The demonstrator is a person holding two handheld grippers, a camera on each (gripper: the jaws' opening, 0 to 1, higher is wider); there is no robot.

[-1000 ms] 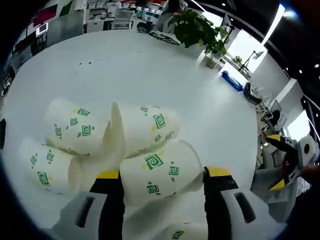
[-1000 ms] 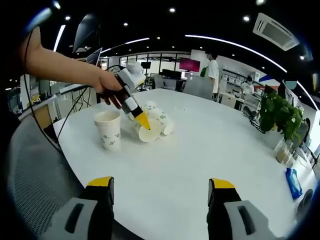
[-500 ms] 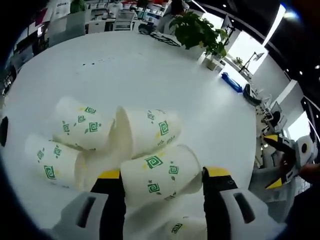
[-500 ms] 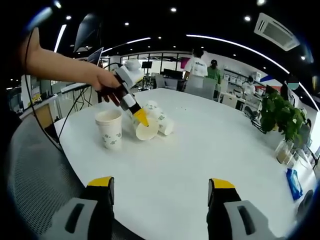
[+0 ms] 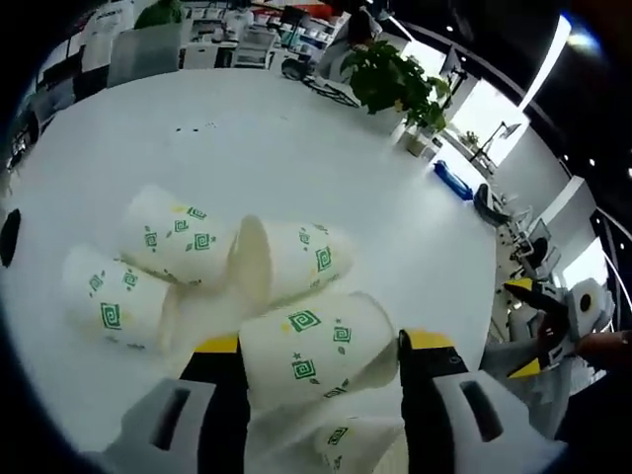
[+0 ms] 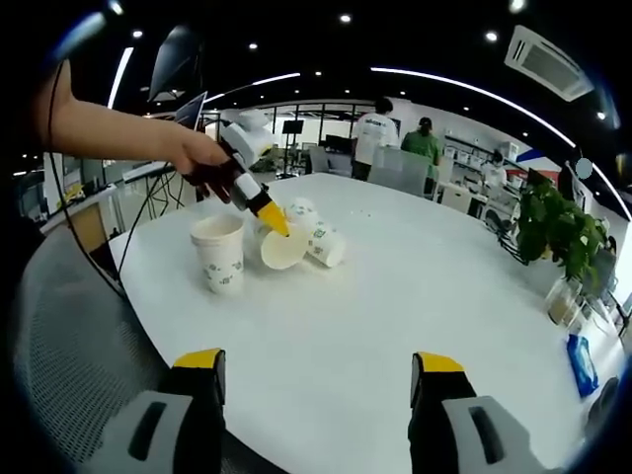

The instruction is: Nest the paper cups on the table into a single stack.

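While the left tongs pinch a white, green-swirled paper cup, the right tongs stay open; an upright cup stands left.

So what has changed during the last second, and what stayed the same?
The left gripper has lifted the cup it holds off the table, as the right gripper view shows. The upright cup and the cups lying on their sides stayed put. The right gripper stayed open and empty.
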